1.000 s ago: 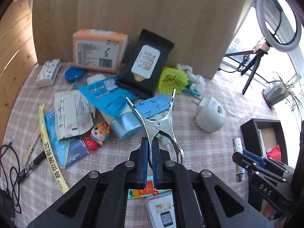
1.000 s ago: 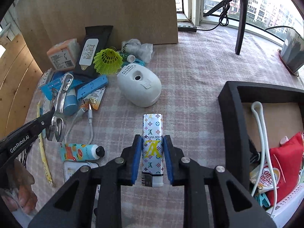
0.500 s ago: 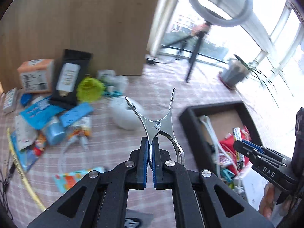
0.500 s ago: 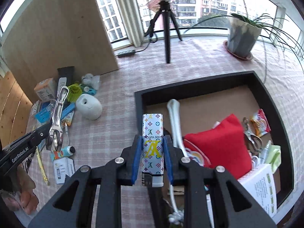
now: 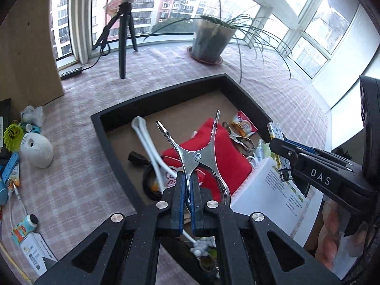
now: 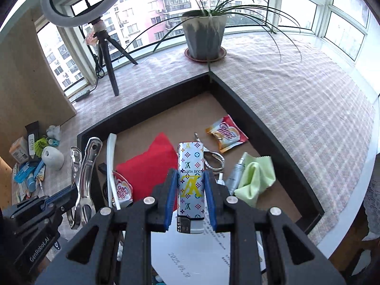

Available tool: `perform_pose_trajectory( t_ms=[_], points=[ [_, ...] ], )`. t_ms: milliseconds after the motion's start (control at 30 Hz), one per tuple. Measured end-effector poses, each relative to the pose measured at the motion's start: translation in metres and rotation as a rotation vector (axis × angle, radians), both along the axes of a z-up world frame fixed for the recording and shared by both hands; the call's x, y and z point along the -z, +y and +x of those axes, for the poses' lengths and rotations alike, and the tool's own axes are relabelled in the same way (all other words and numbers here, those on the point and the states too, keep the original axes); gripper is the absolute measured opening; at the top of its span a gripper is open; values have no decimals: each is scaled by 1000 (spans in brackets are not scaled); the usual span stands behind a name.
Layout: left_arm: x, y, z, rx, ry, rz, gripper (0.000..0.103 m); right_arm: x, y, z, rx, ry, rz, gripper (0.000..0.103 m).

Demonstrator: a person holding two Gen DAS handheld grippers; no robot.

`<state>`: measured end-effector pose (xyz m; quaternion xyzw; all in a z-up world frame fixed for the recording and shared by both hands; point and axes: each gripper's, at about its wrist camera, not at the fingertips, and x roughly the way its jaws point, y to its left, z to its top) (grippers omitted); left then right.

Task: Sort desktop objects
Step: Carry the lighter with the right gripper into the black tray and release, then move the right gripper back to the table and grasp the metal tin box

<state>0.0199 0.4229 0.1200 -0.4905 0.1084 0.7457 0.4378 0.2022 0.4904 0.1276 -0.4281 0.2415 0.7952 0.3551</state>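
My left gripper (image 5: pixel 187 178) is shut on the handle of a shiny metal spring clamp (image 5: pixel 196 150), held above the black box (image 5: pixel 156 95). The same clamp (image 6: pixel 83 178) shows at the left of the right wrist view. My right gripper (image 6: pixel 191 180) is shut on a white lighter (image 6: pixel 191 166) with coloured monogram print, also over the box (image 6: pixel 261 123). That lighter (image 5: pixel 277 142) appears at the right of the left wrist view. Inside the box lie a red pouch (image 6: pixel 152 161), a white looped cord (image 5: pixel 147 140), coffee sachets (image 6: pixel 225 135), a green cloth (image 6: pixel 254 178) and a printed sheet (image 5: pixel 273 190).
Left of the box on the checked cloth lie a white dome-shaped device (image 5: pixel 35 150), a yellow shuttlecock (image 5: pixel 13 135), a small tube (image 5: pixel 22 225) and other clutter. A tripod (image 5: pixel 123 42) with ring light and a potted plant (image 5: pixel 209 38) stand behind. A wooden board (image 5: pixel 26 47) rises at left.
Both grippers have swung right, from over the cluttered cloth to above the black box, each still holding its object. The box has come to fill the middle of both views.
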Motion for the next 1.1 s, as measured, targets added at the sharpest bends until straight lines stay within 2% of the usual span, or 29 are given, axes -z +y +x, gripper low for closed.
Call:
perform_pose_trajectory(
  t_ms=[67,100,133,200,233,267,400,667,1100],
  points=[
    [-1,10,8,36,1,-8,5,-1,3,5,8,6,-2,23],
    [-2,13,12,55,3,-10,12,-2,4,6,7,19,-4,23],
    [-4,15,15,64,10,-18,30,-3,3,8,2,37,-6,24],
    [-9,14,18,62,34,-8,48,-5,3,7,1,36,-16,44],
    [-12,12,20,63,47,3,48,-6,3,7,4,42,-12,65],
    [-13,11,20,64,59,-1,48,-7,1,7,6,54,0,69],
    [-18,0,12,39,74,-6,48,-13,-6,-3,-25,60,14,69],
    [-11,-40,-28,-99,25,-33,48,-16,-29,-33,-115,72,-4,69],
    [-9,-183,-77,-354,40,-80,48,-14,-113,-90,-407,58,-34,69]
  ],
)
